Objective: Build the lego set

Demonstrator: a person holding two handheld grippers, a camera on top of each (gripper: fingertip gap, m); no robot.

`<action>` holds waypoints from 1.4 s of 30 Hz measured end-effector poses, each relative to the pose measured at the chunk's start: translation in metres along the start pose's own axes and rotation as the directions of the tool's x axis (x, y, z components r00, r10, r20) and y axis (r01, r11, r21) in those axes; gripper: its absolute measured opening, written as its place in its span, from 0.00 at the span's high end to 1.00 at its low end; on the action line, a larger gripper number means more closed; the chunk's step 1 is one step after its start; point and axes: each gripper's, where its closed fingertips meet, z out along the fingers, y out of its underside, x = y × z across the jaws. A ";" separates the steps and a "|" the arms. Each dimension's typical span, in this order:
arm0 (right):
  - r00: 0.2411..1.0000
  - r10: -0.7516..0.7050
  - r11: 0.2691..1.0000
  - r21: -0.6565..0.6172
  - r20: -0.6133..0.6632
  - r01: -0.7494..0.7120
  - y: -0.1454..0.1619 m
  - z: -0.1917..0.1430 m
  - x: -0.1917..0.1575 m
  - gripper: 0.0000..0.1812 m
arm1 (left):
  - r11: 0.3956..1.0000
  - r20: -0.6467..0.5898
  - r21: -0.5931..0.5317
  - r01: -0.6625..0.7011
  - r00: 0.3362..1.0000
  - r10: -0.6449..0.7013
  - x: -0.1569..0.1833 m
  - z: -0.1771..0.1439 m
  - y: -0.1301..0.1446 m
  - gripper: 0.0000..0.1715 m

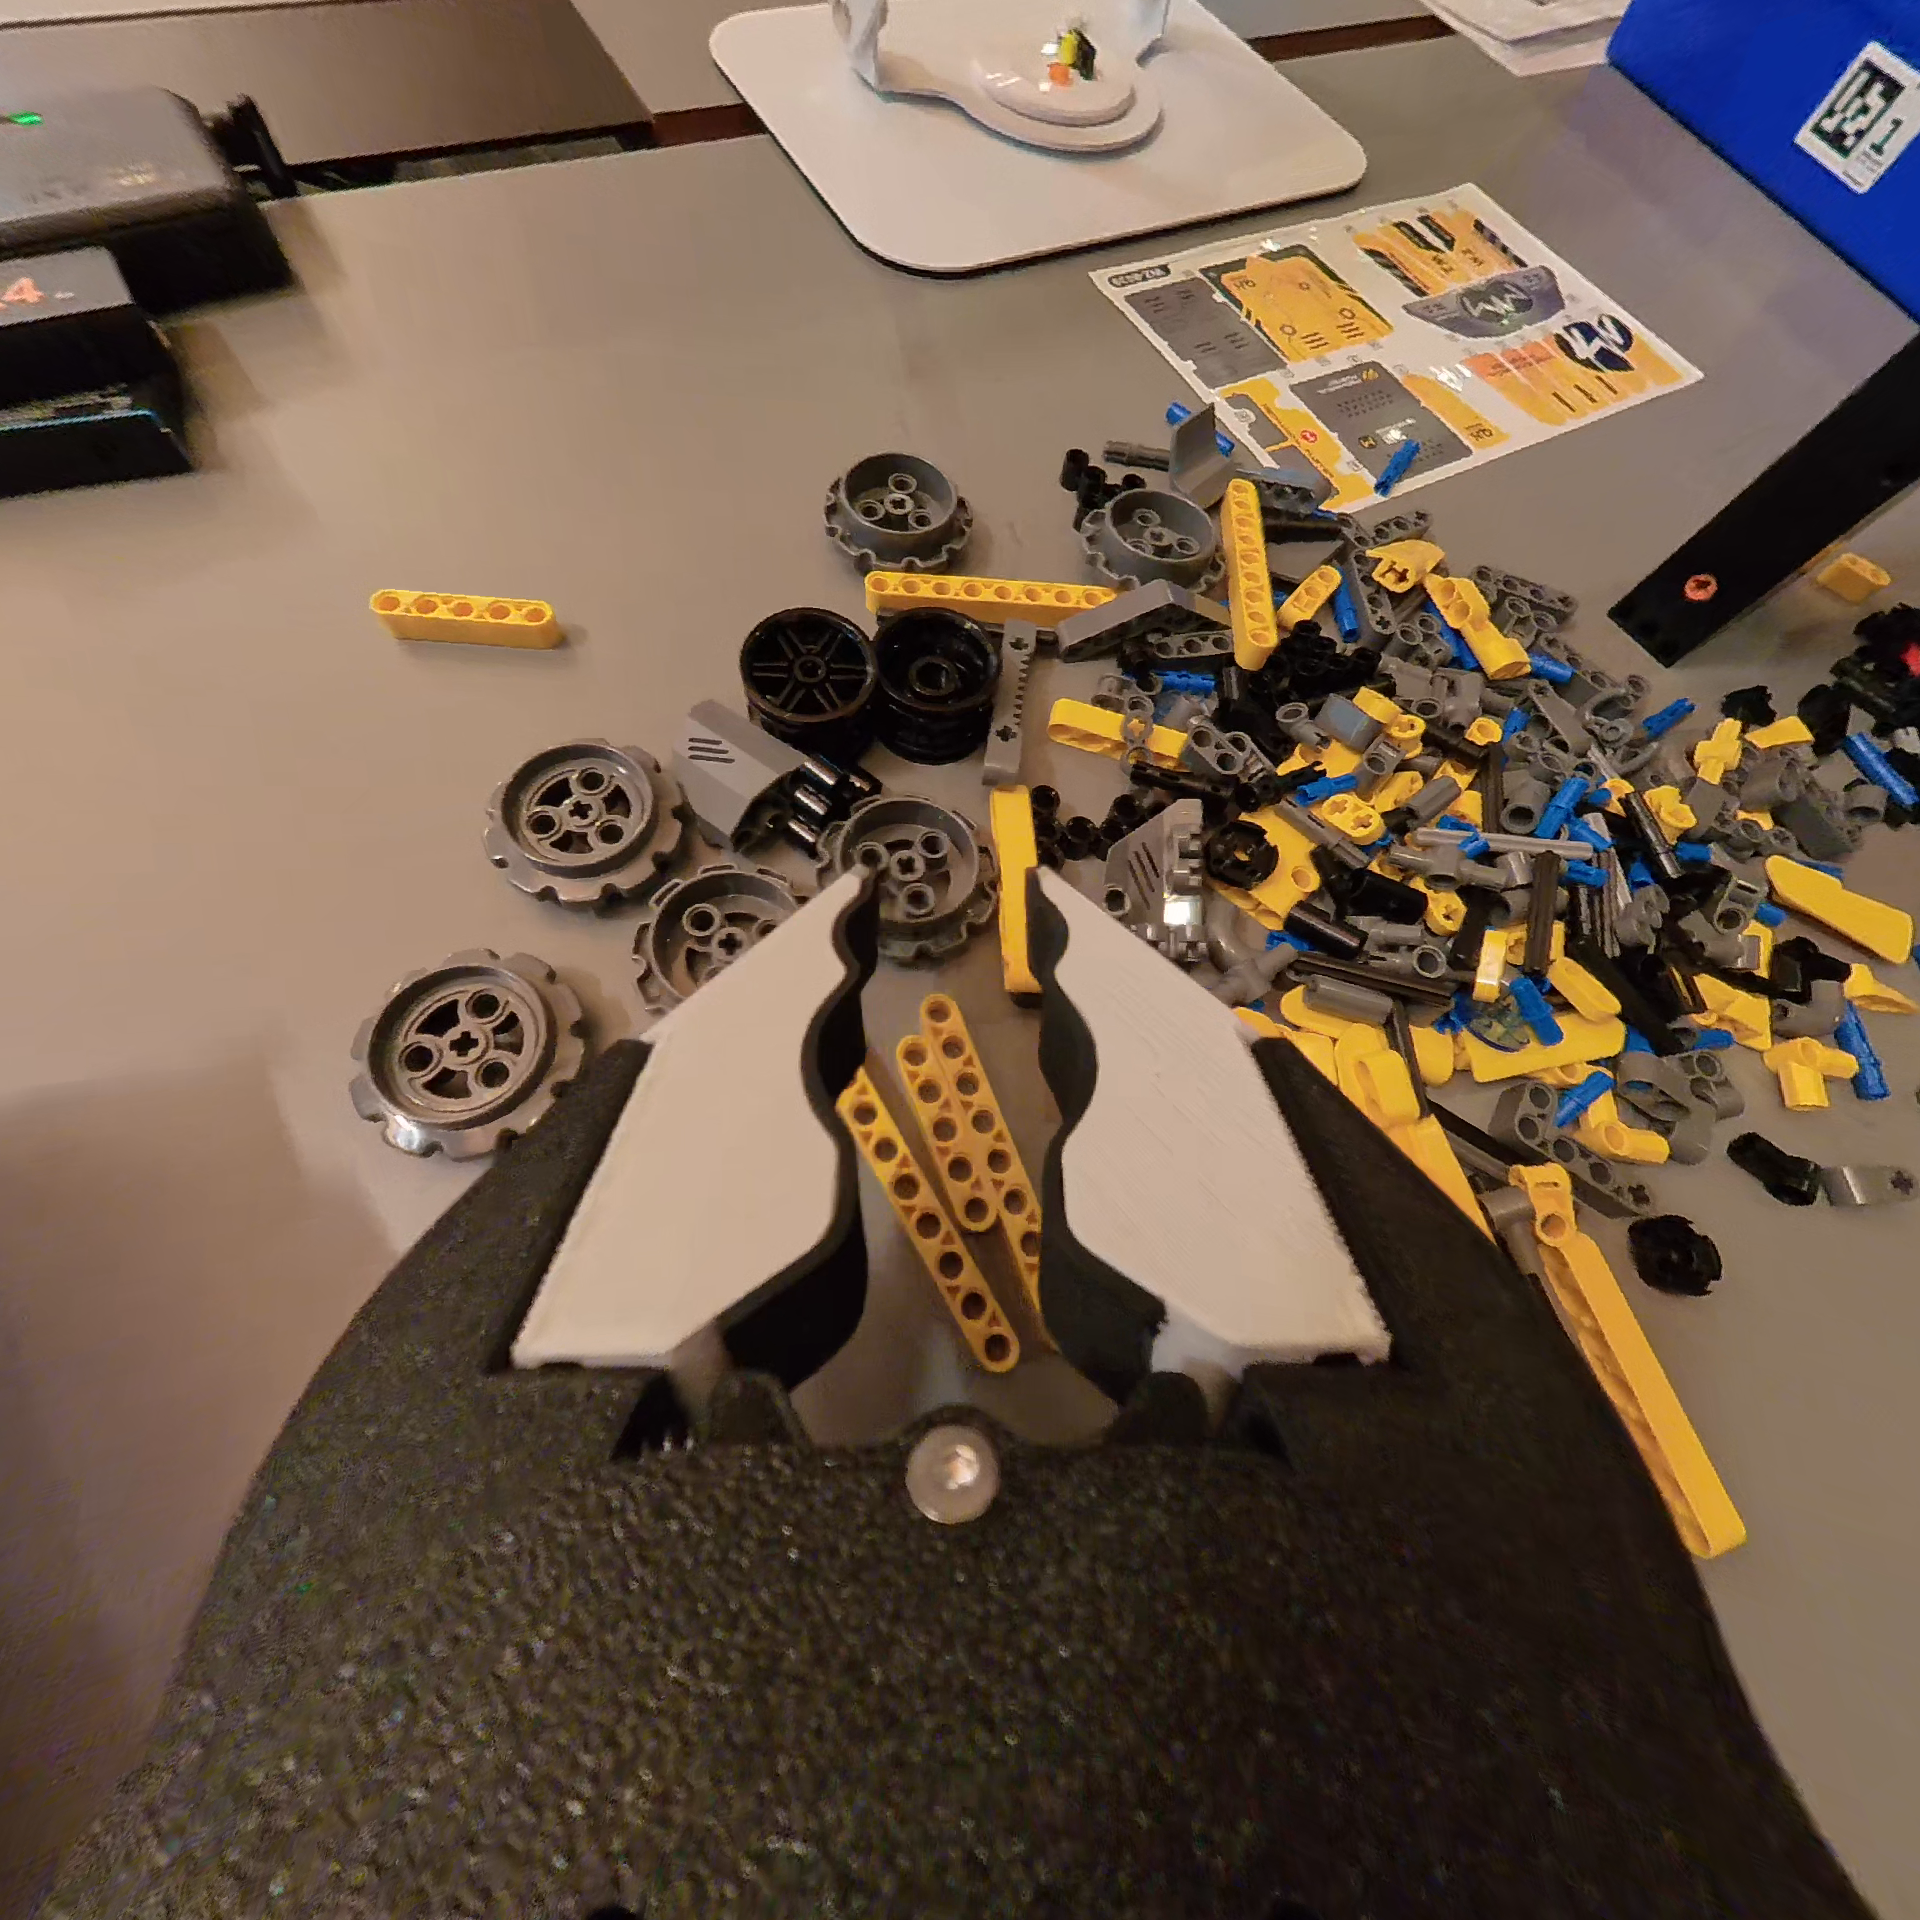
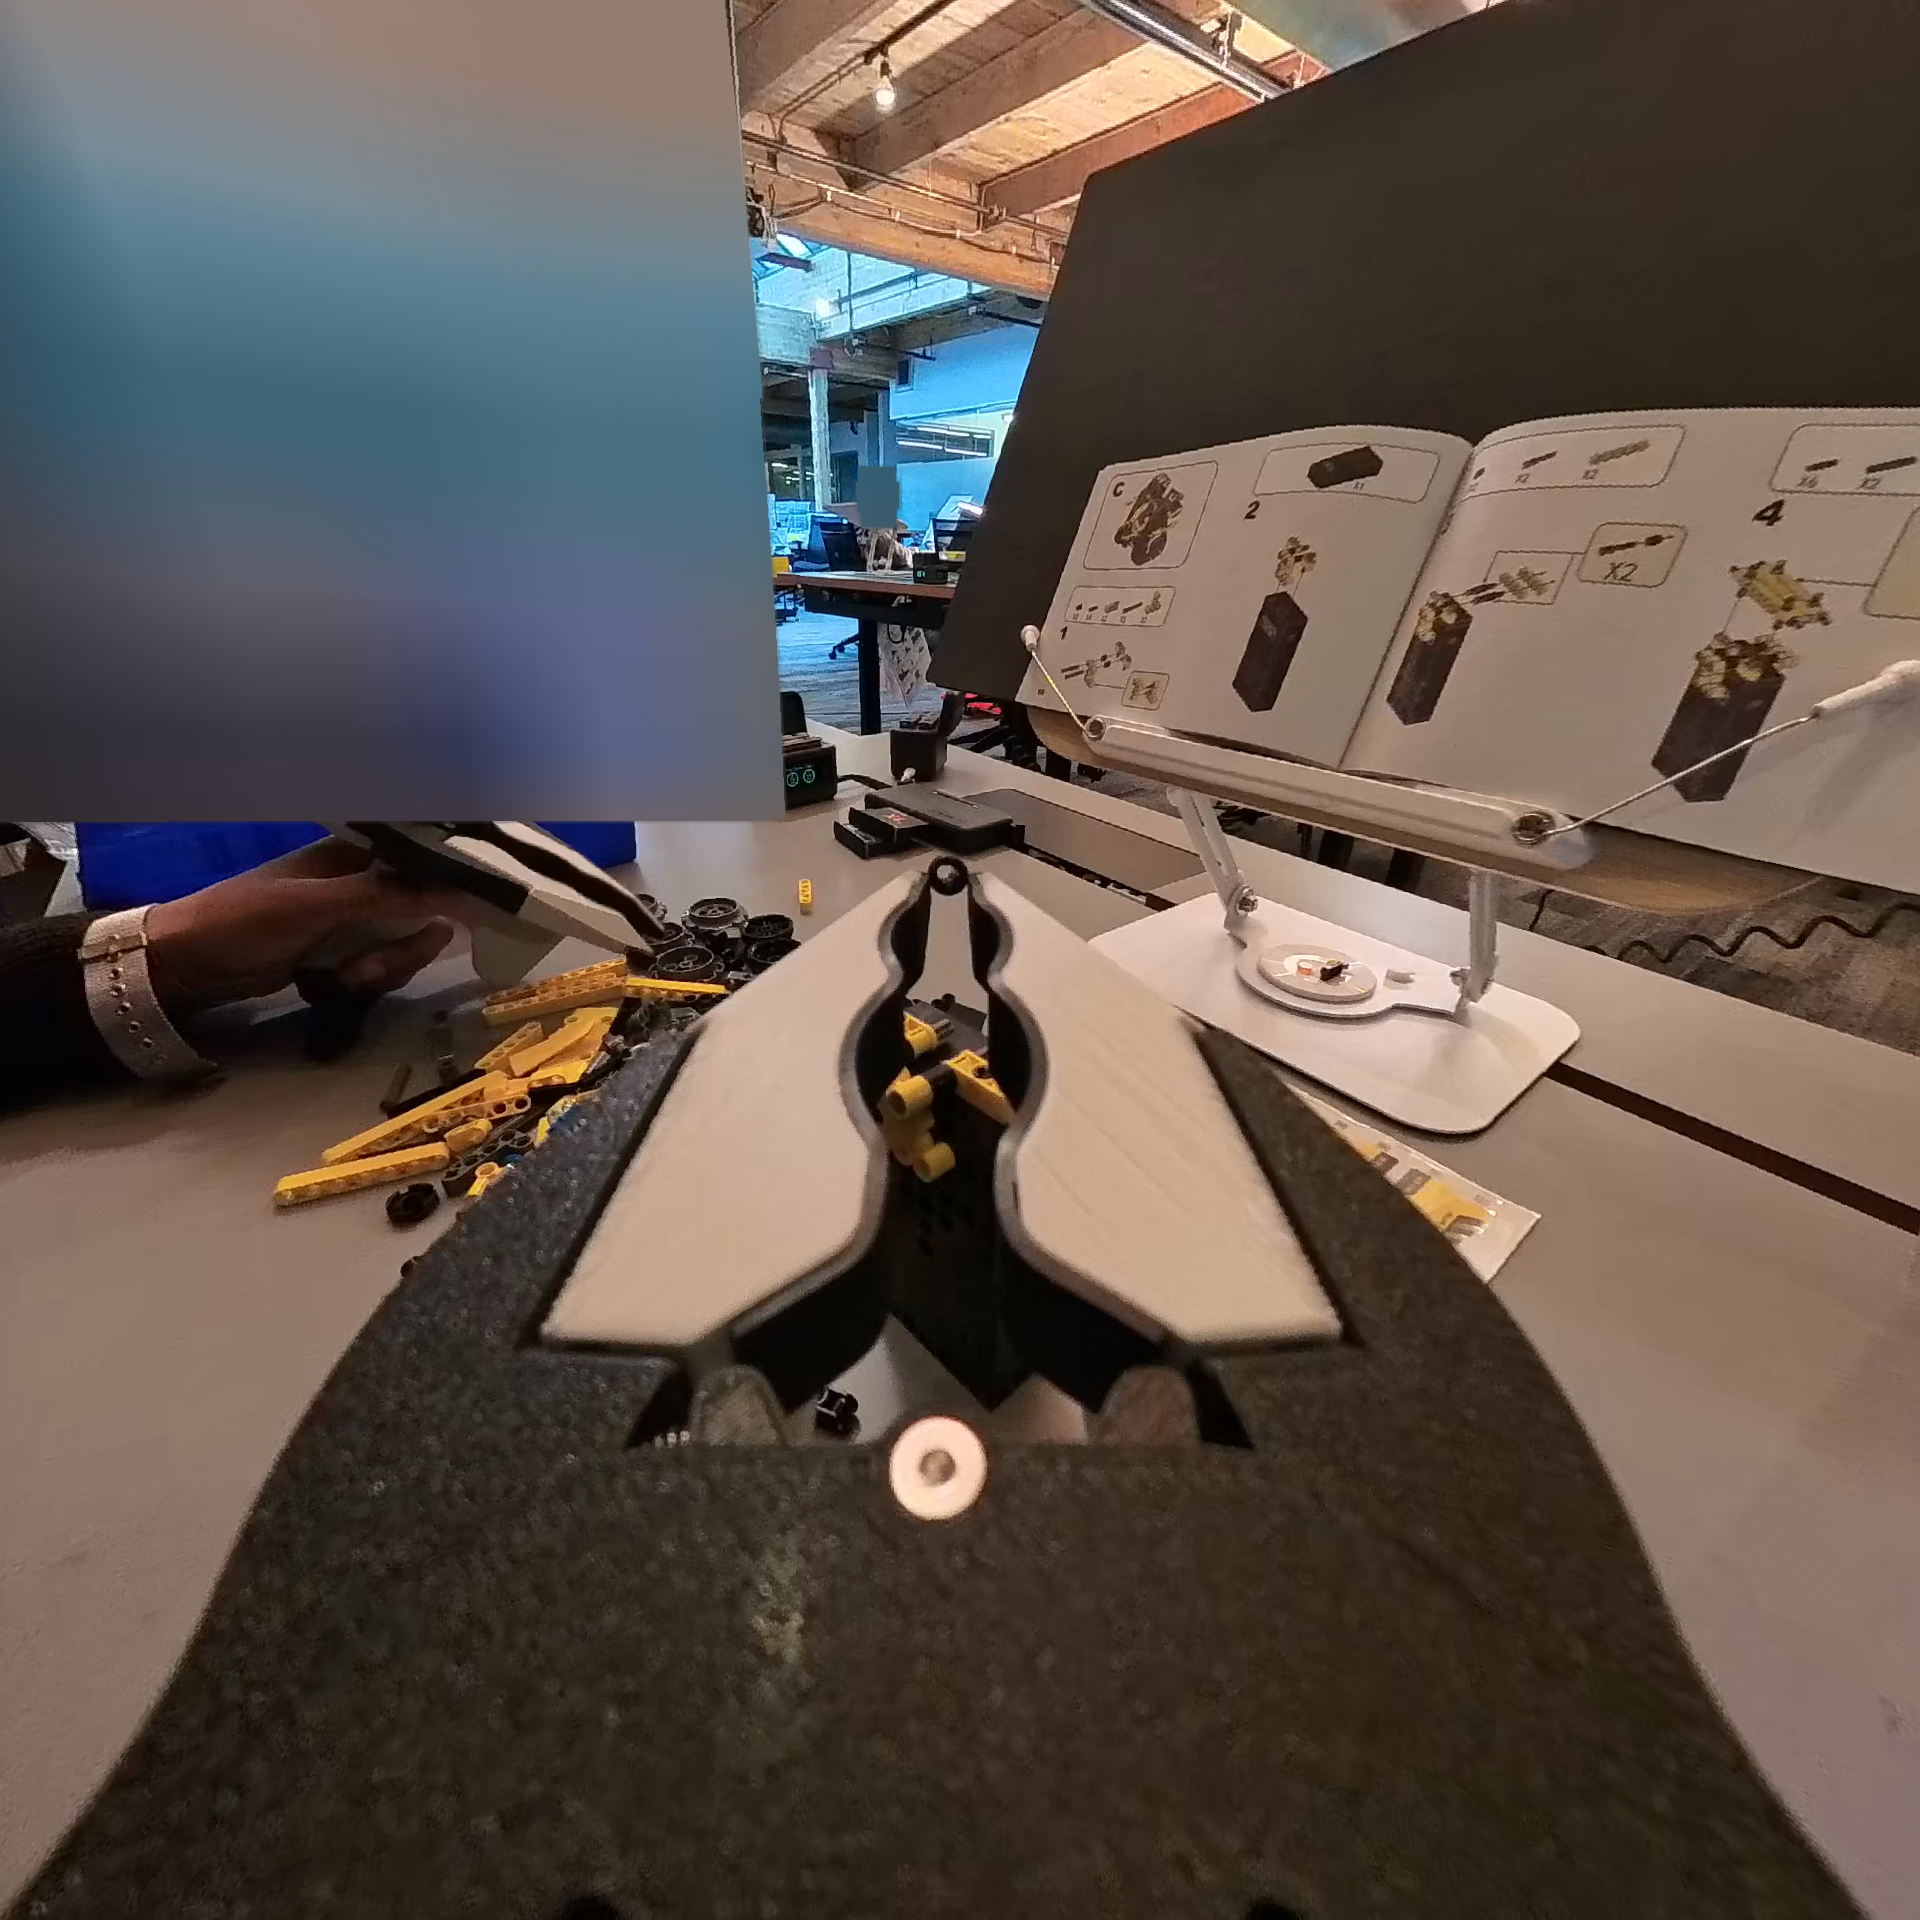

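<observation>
Left tool gapes empty over grey wheels; right tool pinches a black ring above the black block.

Even indoor light, soft shadows, wide-angle bending at edges, slight motion blur.

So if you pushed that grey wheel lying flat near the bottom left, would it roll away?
Probably not. The grey wheel lies flat on the table, so a push would likely make it slide, not roll. Its bumpy rim might snag the neighbouring wheel. It looks like stiff plastic, likely light. The left gripper hovers open nearby.
</observation>
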 end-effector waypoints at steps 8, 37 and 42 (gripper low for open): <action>1.000 -0.001 1.000 0.006 -0.005 0.001 -0.001 0.000 0.000 0.97 | 0.999 0.019 -0.013 0.031 0.999 -0.031 -0.006 0.001 0.002 0.74; 1.000 0.002 1.000 -0.005 -0.001 -0.002 0.002 0.001 0.000 0.97 | 0.985 0.030 -0.075 -0.156 0.987 0.159 0.012 0.008 0.010 0.90; 1.000 -0.002 1.000 -0.004 -0.001 0.002 0.002 0.001 -0.001 0.97 | 0.986 0.120 -0.083 -0.142 0.981 0.151 0.000 0.008 0.009 0.90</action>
